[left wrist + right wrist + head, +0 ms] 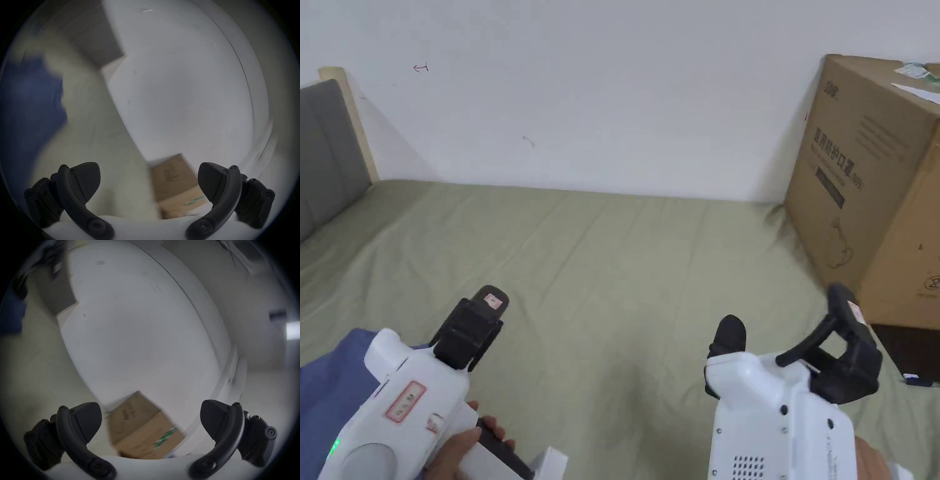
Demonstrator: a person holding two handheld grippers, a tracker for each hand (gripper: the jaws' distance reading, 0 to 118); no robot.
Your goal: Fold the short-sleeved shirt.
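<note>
A blue shirt [325,387] lies bunched on the green bedsheet [612,269] at the lower left, partly hidden behind my left gripper's white body. It is a blurred blue patch at the left in the left gripper view [29,100] and at the left edge in the right gripper view [11,316]. My left gripper [478,322] hovers over the sheet just right of the shirt, its jaws wide apart [149,180] with nothing between them. My right gripper [790,328] is held over the sheet farther right, open and empty [151,420].
A large cardboard box [875,187] stands on the bed at the right against the white wall, with a dark object [906,356] at its foot. A grey padded headboard [325,156] lines the left side. Both gripper views are motion-blurred.
</note>
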